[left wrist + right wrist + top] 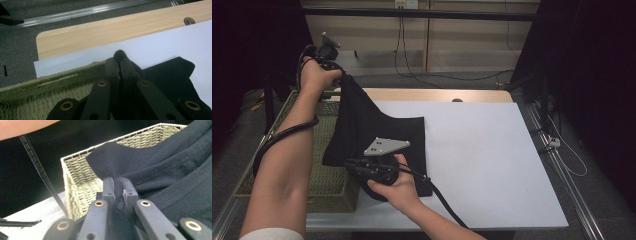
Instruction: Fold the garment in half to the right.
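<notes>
Black cloth garment (372, 131), soft knit with stitched seams visible in the right gripper view (175, 170). Held up by one corner at the far left, above the woven basket's far end, and draped from there down toward the near side. Lower portion spread flat on the white table surface, just right of the basket. Near edge pinched and lifted slightly off the table. One fold hanging over the basket's rim. Pinched tip bunched into a small knob in the left gripper view (120, 55).
</notes>
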Demonstrator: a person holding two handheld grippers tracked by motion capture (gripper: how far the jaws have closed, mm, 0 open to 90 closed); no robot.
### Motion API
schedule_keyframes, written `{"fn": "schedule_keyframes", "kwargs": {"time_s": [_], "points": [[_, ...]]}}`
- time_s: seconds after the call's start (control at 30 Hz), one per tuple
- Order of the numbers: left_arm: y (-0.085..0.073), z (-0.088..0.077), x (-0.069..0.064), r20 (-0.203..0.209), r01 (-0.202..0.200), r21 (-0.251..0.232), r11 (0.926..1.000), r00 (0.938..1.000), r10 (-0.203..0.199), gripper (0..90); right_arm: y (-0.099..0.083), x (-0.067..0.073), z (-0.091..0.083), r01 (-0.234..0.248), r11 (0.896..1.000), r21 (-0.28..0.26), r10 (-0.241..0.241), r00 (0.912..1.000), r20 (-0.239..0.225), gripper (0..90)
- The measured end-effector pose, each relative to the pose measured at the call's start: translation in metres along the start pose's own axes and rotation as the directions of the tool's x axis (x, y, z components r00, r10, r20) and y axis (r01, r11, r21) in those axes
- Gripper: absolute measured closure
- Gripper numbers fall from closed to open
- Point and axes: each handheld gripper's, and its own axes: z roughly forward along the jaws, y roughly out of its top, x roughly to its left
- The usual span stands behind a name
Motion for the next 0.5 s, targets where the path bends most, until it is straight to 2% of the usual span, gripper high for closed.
{"fn": "schedule_keyframes", "kwargs": {"time_s": [0.03, 0.1, 0.2, 0.23, 0.37, 0.43, 0.47, 0.5], "points": [[0.0, 0.002, -0.002, 0.001, 0.012, -0.008, 0.9999, 0.9999, -0.012, 86.5, -0.001, -0.001, -0.001, 0.002, 1.0, 0.001, -0.002, 1.0, 0.003, 84.7], [0.001, 0.005, -0.005, 0.003, 0.011, -0.004, 0.9999, 0.9999, -0.011, 86.5, -0.003, -0.001, -0.002, -0.003, 1.0, -0.001, 0.003, 0.9999, 0.01, 84.7], [0.001, 0.009, -0.007, 0.007, -0.017, 0.017, 0.9997, 0.9998, 0.017, 86.5, -0.007, -0.001, 0.0, -0.005, 1.0, -0.002, 0.005, 0.9998, 0.017, 84.6], [0.001, 0.011, -0.01, 0.007, 0.001, 0.0, 1.0, 1.0, -0.001, 86.5, -0.008, -0.001, 0.0, -0.009, 1.0, 0.0, 0.009, 0.9998, 0.018, 84.6], [0.0, 0.017, -0.013, 0.011, 0.003, -0.004, 1.0, 0.9999, -0.003, 86.5, -0.012, -0.001, 0.002, -0.021, 1.0, -0.001, 0.021, 0.9995, 0.021, 84.5], [0.0, 0.02, -0.015, 0.016, -0.001, 0.003, 1.0, 0.9999, 0.001, 86.4, -0.013, -0.001, 0.002, -0.032, 0.999, 0.003, 0.032, 0.9992, 0.023, 84.5], [0.0, 0.02, -0.014, 0.017, -0.024, 0.02, 0.9995, 0.9996, 0.023, 86.4, -0.013, -0.001, 0.003, -0.036, 0.999, 0.001, 0.036, 0.9991, 0.023, 84.5], [0.0, 0.023, -0.017, 0.014, -0.001, 0.008, 1.0, 0.9999, 0.001, 86.4, -0.014, -0.001, 0.004, -0.038, 0.999, 0.0, 0.038, 0.999, 0.024, 84.4]]}}
